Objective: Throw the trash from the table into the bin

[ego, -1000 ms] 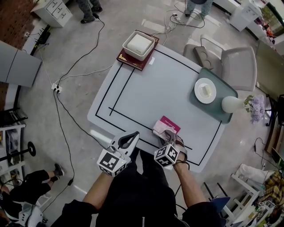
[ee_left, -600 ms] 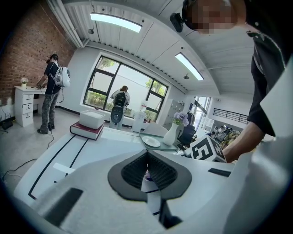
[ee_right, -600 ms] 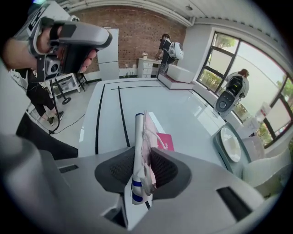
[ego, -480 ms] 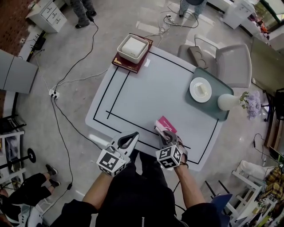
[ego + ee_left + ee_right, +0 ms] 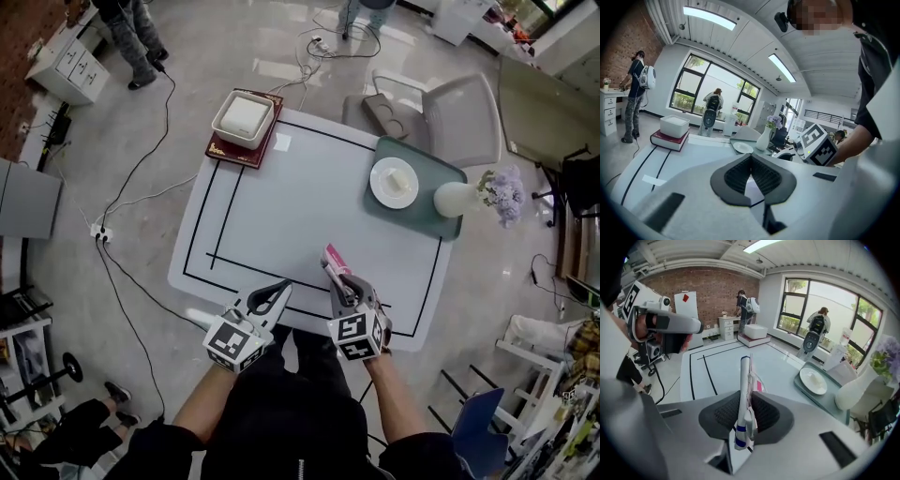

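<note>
**Ann:** How are the arms?

**Ben:** Both arms reach out from the person at the near side of the table [image 5: 309,187]. The right gripper [image 5: 340,283] tilts down. The left gripper [image 5: 281,287] points more flat, just to its left.

**Ann:** What is the right one doing?

**Ben:** Its jaws are closing on a flat pink and white wrapper [image 5: 334,260]. The pads press it from both sides, and it sticks up on its edge between them.

**Ann:** Where is the wrapper?

**Ben:** Held up over the near edge of the table.

**Ann:** And the left one?

**Ben:** Its jaws are together, with nothing in them.
</note>
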